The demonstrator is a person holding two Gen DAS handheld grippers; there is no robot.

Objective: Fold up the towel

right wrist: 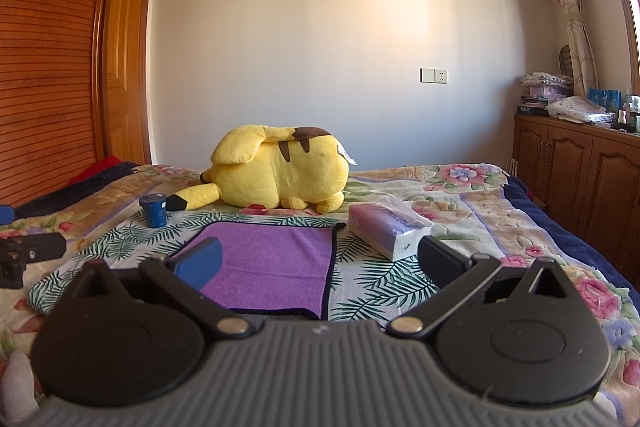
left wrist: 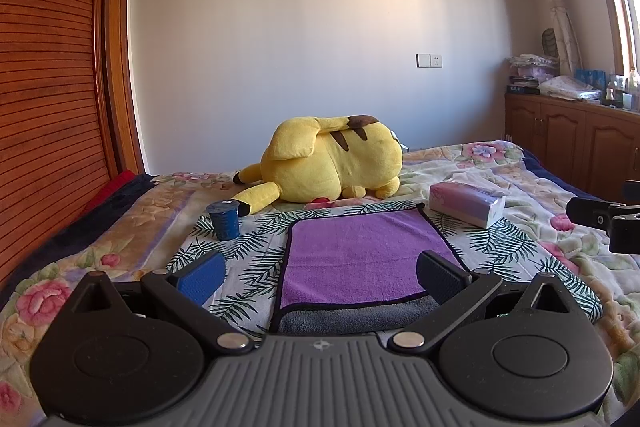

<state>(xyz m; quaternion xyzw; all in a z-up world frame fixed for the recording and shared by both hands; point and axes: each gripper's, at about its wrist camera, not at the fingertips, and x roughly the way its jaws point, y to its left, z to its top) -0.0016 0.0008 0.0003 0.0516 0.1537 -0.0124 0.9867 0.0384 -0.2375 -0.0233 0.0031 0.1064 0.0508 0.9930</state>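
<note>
Black and blue, the left gripper [left wrist: 320,271] hangs with its fingers spread wide and nothing between them, just above the near edge of the towel [left wrist: 360,255]; the right gripper [right wrist: 316,259] is equally wide apart and empty. Purple with a dark border, the towel lies flat on a leaf-print cloth [left wrist: 248,251] spread over a floral bedspread [right wrist: 500,211], its near edge turned over to show a grey underside. A blue cup [left wrist: 225,221] stands beyond the towel's far left corner, a tissue box [right wrist: 386,229] lies by its far right corner, and a yellow plush toy [left wrist: 332,163] lies behind. A slatted wooden wardrobe [left wrist: 44,107] stands left and a low cabinet [right wrist: 580,179] right under the window. Only the left view shows the grey underside clearly; the right view alone shows more of the door [right wrist: 128,47].
</note>
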